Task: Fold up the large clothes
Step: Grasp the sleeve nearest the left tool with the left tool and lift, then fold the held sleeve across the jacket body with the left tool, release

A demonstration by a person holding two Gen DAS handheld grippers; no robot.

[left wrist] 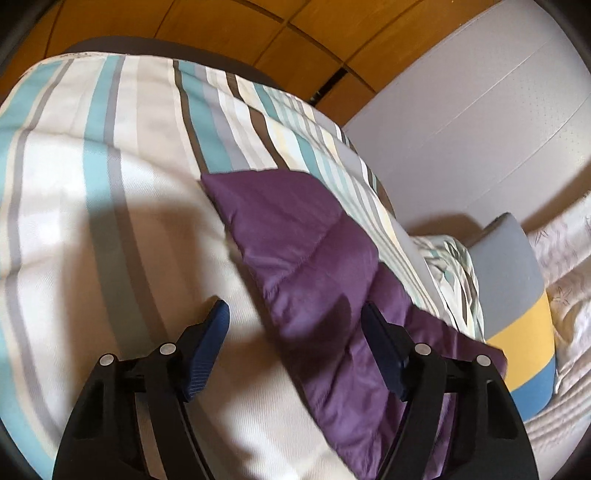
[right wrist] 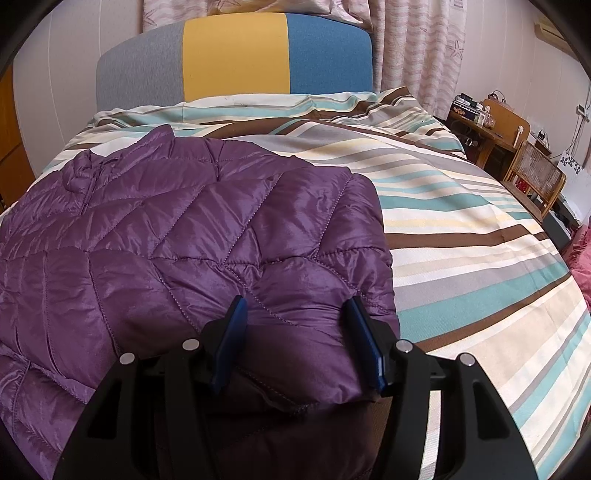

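Observation:
A purple quilted puffer jacket (right wrist: 177,236) lies spread on the striped bedspread (right wrist: 461,236), toward the left of the bed. My right gripper (right wrist: 295,317) is open, its blue pads (right wrist: 232,339) straddling the jacket's near right edge, where the fabric bulges between them. In the left wrist view a long purple part of the jacket (left wrist: 306,258) runs diagonally across the striped bedspread (left wrist: 92,221). My left gripper (left wrist: 295,317) is open just above it, the right pad (left wrist: 380,343) over the purple fabric, the left pad (left wrist: 207,347) over the bedspread. Neither gripper holds anything.
A headboard in grey, yellow and blue (right wrist: 236,55) stands at the bed's far end; it also shows in the left wrist view (left wrist: 517,295). Wooden wardrobe doors (left wrist: 240,29) and a pale wall (left wrist: 461,129) lie beyond the bed. A wooden desk and chair (right wrist: 517,155) stand right.

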